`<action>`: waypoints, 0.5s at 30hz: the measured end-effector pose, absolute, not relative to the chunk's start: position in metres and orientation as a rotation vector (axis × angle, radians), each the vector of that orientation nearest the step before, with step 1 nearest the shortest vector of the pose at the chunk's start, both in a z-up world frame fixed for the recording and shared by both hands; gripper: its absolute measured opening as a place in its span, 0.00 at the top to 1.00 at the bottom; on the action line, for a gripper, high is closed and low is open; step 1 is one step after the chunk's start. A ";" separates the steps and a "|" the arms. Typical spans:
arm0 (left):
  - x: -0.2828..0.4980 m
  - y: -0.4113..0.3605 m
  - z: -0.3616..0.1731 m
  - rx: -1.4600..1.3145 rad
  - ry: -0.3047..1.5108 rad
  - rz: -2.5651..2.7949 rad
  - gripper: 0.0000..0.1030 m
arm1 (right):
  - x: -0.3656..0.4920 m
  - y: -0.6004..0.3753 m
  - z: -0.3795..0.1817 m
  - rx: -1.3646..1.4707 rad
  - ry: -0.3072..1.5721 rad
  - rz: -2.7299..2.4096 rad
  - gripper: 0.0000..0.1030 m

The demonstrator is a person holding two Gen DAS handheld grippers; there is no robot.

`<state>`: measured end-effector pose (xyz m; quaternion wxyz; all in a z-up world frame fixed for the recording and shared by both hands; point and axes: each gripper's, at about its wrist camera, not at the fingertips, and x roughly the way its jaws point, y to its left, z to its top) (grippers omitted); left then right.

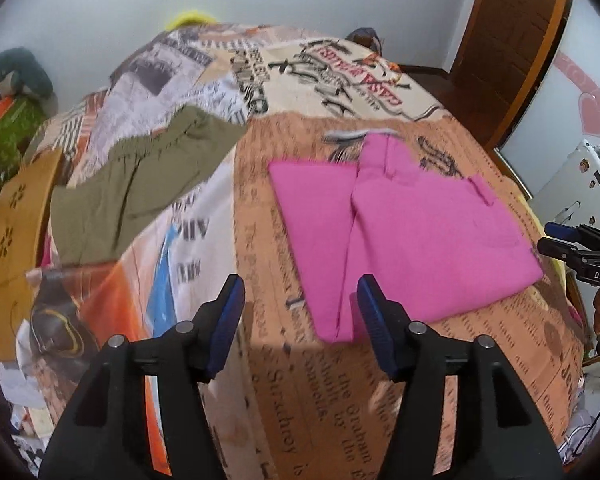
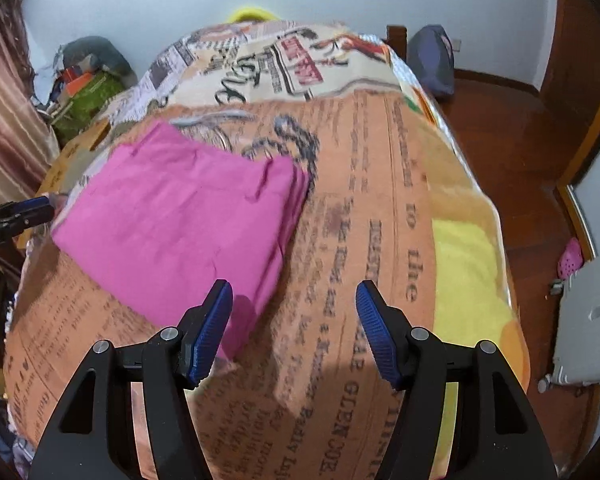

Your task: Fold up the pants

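Pink pants (image 1: 400, 232) lay folded; left gripper (image 1: 300, 320) and right gripper (image 2: 294, 328) hovered, jaws apart, next probably a last tidy

I see the folded pants (image 1: 404, 232) lying on the bedspread (image 1: 300, 380), ahead of my left gripper (image 1: 300, 308) and slightly to its right. A second garment (image 1: 140, 192) lies on the bedspread further left. My right gripper (image 2: 294, 312) hangs with the pants ahead-left.

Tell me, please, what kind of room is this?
Probably a bedroom at home: the pink pants lie on a bed with a newspaper-print cover, a wooden door stands nearby, and a small pink clog sits on the wooden floor.
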<state>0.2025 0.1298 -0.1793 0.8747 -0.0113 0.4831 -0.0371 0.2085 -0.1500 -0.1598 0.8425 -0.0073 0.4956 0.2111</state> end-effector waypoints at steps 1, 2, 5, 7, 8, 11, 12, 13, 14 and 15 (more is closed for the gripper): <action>0.205 0.129 -0.178 -0.032 1.001 -0.087 0.39 | 0.210 -0.149 -0.158 -0.008 1.039 0.453 0.41; 0.207 0.127 -0.176 -0.046 0.995 -0.099 0.37 | 0.211 -0.147 -0.156 -0.001 1.032 0.459 0.41; 0.218 0.123 -0.179 -0.075 0.991 -0.130 0.37 | 0.218 -0.140 -0.155 0.020 1.029 0.479 0.41; 0.226 0.120 -0.183 -0.075 0.998 -0.134 0.37 | 0.225 -0.136 -0.160 0.024 1.053 0.484 0.41; 0.229 0.118 -0.185 -0.071 1.001 -0.138 0.37 | 0.228 -0.133 -0.164 0.019 1.070 0.481 0.41; 0.241 0.117 -0.195 -0.061 1.027 -0.142 0.37 | 0.235 -0.128 -0.175 -0.006 1.113 0.460 0.41; 0.245 0.117 -0.199 -0.057 1.041 -0.137 0.37 | 0.237 -0.127 -0.180 -0.011 1.132 0.454 0.41; 0.249 0.118 -0.204 -0.059 1.056 -0.132 0.37 | 0.240 -0.126 -0.185 -0.005 1.146 0.452 0.41; 0.252 0.119 -0.209 -0.065 1.068 -0.130 0.37 | 0.241 -0.127 -0.188 0.004 1.155 0.458 0.41; 0.256 0.122 -0.214 -0.078 1.082 -0.132 0.37 | 0.244 -0.128 -0.191 0.018 1.163 0.463 0.41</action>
